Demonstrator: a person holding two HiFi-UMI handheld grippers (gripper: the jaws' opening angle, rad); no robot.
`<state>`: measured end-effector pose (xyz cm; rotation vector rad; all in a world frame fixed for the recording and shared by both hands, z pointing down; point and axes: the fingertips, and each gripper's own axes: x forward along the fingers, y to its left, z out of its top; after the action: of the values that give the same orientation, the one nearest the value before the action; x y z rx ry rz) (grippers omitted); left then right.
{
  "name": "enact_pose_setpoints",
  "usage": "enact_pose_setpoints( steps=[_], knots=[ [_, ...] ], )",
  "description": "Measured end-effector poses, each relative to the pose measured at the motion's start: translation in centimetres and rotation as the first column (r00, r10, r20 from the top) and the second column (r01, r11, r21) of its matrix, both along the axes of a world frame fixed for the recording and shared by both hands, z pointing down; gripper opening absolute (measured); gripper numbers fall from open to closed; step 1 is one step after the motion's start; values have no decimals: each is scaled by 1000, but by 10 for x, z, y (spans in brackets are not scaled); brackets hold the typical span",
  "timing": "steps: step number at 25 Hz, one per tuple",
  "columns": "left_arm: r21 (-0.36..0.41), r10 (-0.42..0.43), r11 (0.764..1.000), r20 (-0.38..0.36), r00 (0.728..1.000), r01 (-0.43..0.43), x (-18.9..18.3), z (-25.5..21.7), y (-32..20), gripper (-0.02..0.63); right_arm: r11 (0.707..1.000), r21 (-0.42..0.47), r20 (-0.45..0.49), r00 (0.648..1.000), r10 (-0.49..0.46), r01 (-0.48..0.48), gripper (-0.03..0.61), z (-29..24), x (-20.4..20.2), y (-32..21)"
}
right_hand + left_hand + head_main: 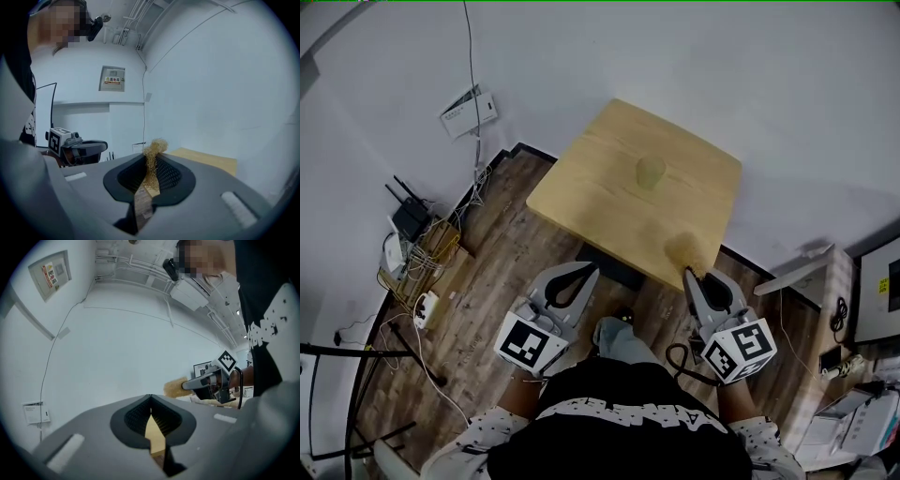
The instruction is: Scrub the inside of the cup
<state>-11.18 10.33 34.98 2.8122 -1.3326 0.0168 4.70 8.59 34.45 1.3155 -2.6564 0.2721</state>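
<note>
Head view, cup (651, 172) faint, scrubber (684, 248) blurred

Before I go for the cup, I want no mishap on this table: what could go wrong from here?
1. The translucent yellowish cup stands free on the square light wooden table; the left gripper is shut and short of the table, so unsteadied the cup could tip or slide.
2. The right gripper pinches the tan fibrous scrubbing pad by one end; it might bend or slip out.
</note>
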Motion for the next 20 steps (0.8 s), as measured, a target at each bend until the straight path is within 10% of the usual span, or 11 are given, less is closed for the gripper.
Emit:
enact_pose_setpoints(
  steps=[20],
  knots=[
    [5,65,998,56,996,-65,26,-6,-135,2,999,22,48,998,35,-36,63,-3,20,-138]
  ],
)
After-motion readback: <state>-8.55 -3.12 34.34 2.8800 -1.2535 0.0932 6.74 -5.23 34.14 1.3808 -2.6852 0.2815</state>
